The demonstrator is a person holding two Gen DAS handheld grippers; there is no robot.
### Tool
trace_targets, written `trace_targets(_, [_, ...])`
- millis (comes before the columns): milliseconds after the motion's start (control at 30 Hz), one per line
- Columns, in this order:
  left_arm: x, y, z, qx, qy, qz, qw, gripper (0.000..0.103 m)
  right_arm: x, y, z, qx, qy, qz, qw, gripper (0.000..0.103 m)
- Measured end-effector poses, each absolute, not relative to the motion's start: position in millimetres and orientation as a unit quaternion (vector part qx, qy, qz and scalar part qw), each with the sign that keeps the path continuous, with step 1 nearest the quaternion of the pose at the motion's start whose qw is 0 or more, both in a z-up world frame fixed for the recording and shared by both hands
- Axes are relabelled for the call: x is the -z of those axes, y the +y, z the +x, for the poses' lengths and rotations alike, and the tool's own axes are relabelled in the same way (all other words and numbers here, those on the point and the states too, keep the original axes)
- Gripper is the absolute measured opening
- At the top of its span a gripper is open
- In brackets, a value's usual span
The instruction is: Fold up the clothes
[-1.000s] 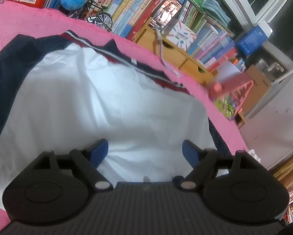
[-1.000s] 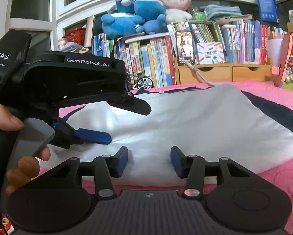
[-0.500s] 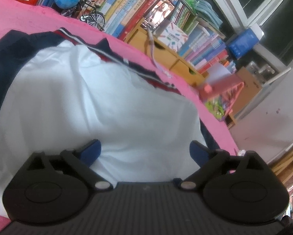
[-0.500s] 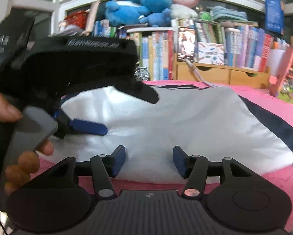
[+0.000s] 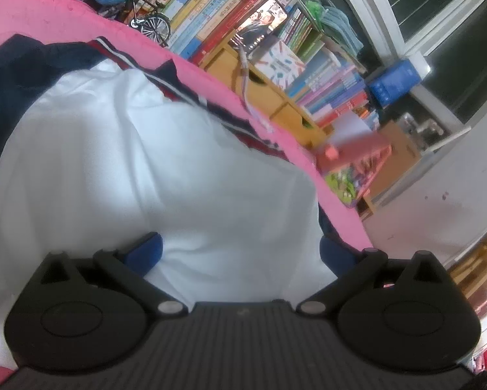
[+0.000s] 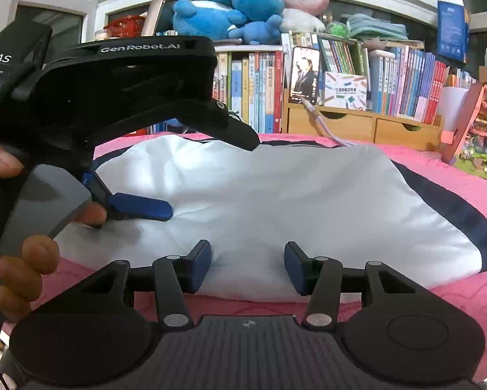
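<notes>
A white garment (image 5: 145, 162) with navy sleeves (image 5: 15, 74) and a red-and-white striped collar (image 5: 178, 87) lies spread on a pink bedspread (image 5: 48, 16). My left gripper (image 5: 240, 252) is open wide and low over the near part of the garment, with white cloth bulging between its fingers. In the right wrist view the same garment (image 6: 292, 201) fills the middle. There my right gripper (image 6: 247, 266) stands open at its near hem. At the left of that view a hand (image 6: 25, 273) holds the left gripper, and one of its blue fingers (image 6: 139, 206) rests on the cloth.
Beyond the bed stand a shelf of books (image 6: 259, 87), wooden drawers (image 6: 357, 126) with a phone (image 6: 305, 74) and a cable, plush toys (image 6: 243, 3) and a pink toy house (image 6: 477, 130). A small model bicycle (image 5: 149, 22) sits by the bed's far edge.
The left gripper's fingers have spread wider and it has sunk closer to the white cloth. The right gripper has barely moved and stays open.
</notes>
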State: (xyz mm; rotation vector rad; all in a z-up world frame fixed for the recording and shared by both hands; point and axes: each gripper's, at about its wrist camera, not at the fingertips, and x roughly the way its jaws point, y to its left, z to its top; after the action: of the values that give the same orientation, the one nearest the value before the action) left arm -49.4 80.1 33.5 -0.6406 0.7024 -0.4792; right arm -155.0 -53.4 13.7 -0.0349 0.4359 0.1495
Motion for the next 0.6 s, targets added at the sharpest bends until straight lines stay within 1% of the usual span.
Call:
trace_targets(267, [-38,76,-45,0.224,0.356,-0.3,0.856,0.103,-13,-53,-157,-0.076,0.216,-0.017,0.973,0.051])
trace_targets(367, [-45,71,-42,0.203,0.383,-0.293,0.852,0.103,-13,-54,-157,-0.078,0.216,-0.016,0.973,0.051])
trace_targets(567, [-64,53,-35,0.164,0.449,-0.242,0.844,0.102,-13,-57,-157,-0.083,0.216,-0.012,0.973,0.051])
trace_targets(600, [-66,49,-34,0.16,0.461,-0.229,0.843,0.101,-13,-58,-157,-0.084,0.216,-0.011,0.973,0.051])
